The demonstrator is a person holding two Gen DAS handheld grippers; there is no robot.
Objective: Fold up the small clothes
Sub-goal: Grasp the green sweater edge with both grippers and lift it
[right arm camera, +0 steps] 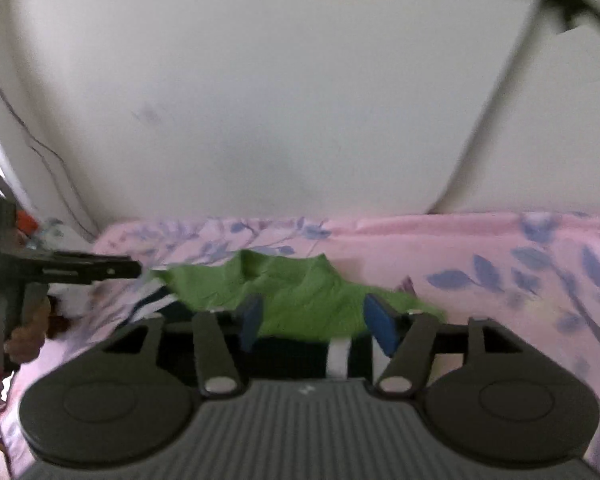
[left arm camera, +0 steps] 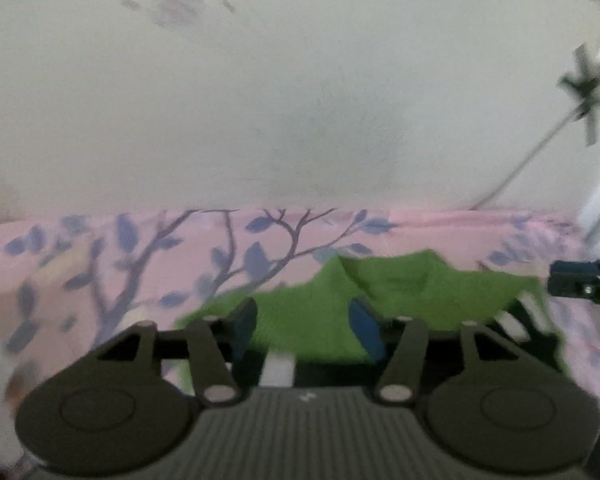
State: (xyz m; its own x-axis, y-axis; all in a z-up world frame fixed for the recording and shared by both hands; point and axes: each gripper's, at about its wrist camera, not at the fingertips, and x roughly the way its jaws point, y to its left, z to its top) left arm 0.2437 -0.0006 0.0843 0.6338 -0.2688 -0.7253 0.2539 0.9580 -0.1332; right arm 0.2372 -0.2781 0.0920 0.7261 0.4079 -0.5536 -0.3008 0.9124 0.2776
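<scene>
Both grippers (left arm camera: 304, 326) (right arm camera: 318, 322) apparently open, empty, above green garment (left arm camera: 400, 292).

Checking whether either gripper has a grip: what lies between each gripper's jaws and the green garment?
Nothing. In each wrist view the left gripper and right gripper stand open, and the green garment lies flat on the pink sheet beyond them.

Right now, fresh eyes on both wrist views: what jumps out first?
The bright green garment grabs the eye, lying rumpled on the pink bedsheet printed with blue leaves and branches, partly over a dark garment with white stripes. The left gripper and right gripper both stand open just in front of it, blue pads apart and off the cloth. Behind the bed rises a plain pale wall with a faint smudge.
</scene>
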